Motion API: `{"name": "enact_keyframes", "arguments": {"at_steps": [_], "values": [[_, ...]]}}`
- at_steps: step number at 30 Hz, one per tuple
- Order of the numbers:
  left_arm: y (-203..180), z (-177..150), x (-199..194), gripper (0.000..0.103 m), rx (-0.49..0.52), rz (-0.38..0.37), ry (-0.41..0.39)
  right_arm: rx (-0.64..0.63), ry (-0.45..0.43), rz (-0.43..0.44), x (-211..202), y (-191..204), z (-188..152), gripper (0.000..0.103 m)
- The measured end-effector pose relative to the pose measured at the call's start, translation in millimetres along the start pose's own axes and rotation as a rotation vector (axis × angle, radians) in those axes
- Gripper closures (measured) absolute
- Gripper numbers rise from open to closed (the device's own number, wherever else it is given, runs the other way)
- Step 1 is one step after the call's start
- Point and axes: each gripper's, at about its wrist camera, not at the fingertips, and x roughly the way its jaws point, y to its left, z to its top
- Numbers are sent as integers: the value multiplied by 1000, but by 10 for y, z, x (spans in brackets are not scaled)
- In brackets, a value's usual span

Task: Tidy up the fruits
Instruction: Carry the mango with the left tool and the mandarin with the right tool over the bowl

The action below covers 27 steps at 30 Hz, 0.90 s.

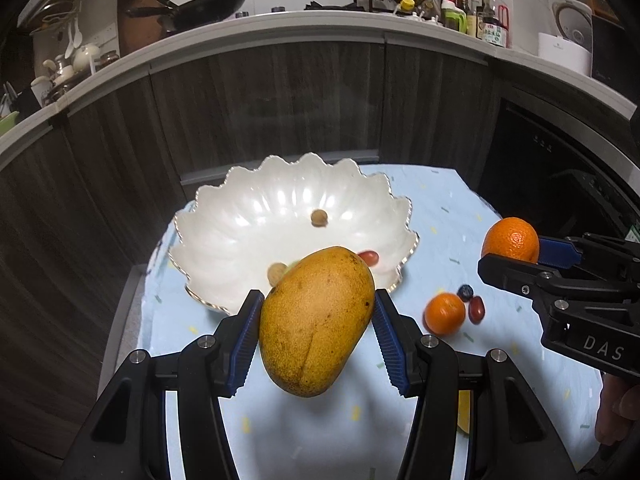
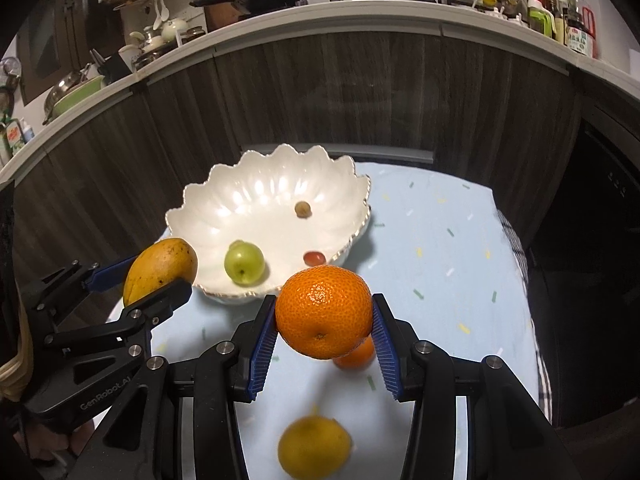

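Left gripper [image 1: 316, 322] clamped mango [image 1: 316, 320], long axis tilted toward bowl [image 1: 224, 220], right gripper [image 2: 324, 334] grasped orange [image 2: 324, 312], bowl held green fruit [image 2: 244, 262], small fruits.

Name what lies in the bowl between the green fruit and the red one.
Nothing: in the right wrist view the white bowl floor is bare between the green fruit and the small red fruit.

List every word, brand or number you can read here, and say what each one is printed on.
"DAS": white letters on the right gripper body, cut off at the frame edge.
"GenRobot.AI": embossed on the left gripper body.
Bottle labels on the counter: print too small to read.
Dark appliance markings: too small to read.
No text on the bowl, the fruit or the cloth.
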Motion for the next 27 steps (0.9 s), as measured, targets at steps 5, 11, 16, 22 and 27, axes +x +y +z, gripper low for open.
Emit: {"name": "enact_keyframes", "arguments": {"at_steps": [5,11,16,22,27], "values": [[95,87,18,49,-10,15,-13,-10,-18,0,16,39,114,57],[187,178,53,49,-19,29,-25,-18,-30,2,71,90,235,57],[268,241,100,49,-22,38,-33,-23,-36,6,135,117,310,57],[372,302,175,49,-32,51,-34,-33,-40,6,235,148,398,57],[482,330,270,49,-47,63,-28,-46,-40,4,346,188,465,57]]}}
